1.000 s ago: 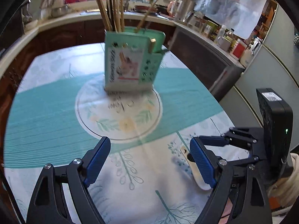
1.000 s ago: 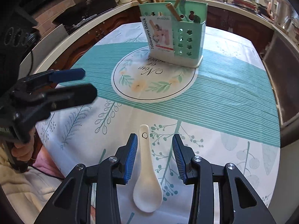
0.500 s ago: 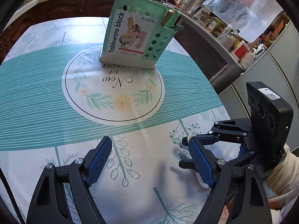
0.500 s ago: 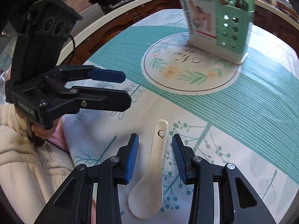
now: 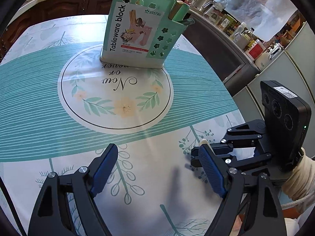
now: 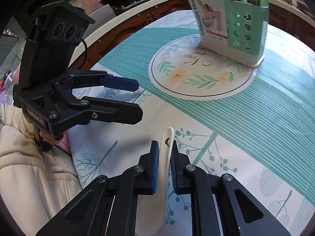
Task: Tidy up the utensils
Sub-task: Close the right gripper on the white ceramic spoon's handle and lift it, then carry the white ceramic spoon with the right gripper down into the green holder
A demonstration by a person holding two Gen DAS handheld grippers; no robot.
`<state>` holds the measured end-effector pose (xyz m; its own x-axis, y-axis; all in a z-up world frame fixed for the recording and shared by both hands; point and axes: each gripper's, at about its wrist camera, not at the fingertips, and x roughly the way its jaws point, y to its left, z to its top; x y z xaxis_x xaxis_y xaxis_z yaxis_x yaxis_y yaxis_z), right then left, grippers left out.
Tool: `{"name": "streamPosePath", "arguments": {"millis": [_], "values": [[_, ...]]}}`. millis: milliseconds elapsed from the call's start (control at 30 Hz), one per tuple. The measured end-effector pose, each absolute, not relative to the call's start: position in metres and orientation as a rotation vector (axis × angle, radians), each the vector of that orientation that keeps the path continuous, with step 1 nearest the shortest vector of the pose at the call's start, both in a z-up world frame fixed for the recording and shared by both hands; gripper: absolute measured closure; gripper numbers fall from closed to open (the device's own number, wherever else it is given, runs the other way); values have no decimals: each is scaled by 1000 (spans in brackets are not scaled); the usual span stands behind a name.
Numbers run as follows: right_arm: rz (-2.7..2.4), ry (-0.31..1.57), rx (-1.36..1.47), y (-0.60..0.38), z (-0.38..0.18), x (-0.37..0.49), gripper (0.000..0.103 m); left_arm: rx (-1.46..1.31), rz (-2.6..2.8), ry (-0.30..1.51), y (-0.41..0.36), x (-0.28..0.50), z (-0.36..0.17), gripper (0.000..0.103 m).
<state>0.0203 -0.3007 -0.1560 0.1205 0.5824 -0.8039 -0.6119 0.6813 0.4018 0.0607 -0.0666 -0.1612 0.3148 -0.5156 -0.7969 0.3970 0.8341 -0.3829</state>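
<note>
A white ceramic spoon point(image 6: 166, 157) sits between the blue pads of my right gripper point(image 6: 164, 167), which is shut on its handle; the bowl end points toward the camera. The spoon's handle tip point(image 5: 203, 142) peeks out in the left wrist view, where the right gripper point(image 5: 198, 155) shows at the right. My left gripper point(image 5: 157, 169) is open and empty above the tablecloth; it also shows in the right wrist view point(image 6: 128, 96). A green tableware block point(image 5: 141, 33) point(image 6: 232, 25) stands on the table's round print, holding chopsticks and utensils.
The table point(image 5: 39, 106) has a teal and white leaf-print cloth. A dark counter point(image 5: 220, 45) with bottles and jars runs along the right. Wooden cabinets point(image 5: 59, 5) stand behind the table. A person's cream sleeve point(image 6: 29, 177) is at the left.
My right gripper has closed on the white spoon, which now stands on edge between the pads. My left gripper has tilted down and come closer to the table.
</note>
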Motion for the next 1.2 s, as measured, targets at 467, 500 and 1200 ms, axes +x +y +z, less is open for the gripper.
{"name": "streamPosePath", "arguments": {"millis": [467,500,1200], "values": [[500,966,106,-337,-98,29,98,-51,-490,1003,-72,64,-127,20],[477,948,114,-339,-90,32,98,-46,-471,1001,-72,67,-122,20],[85,638,108,-316,52,184,98,-25,-234,719,-63,150,26,20]]}}
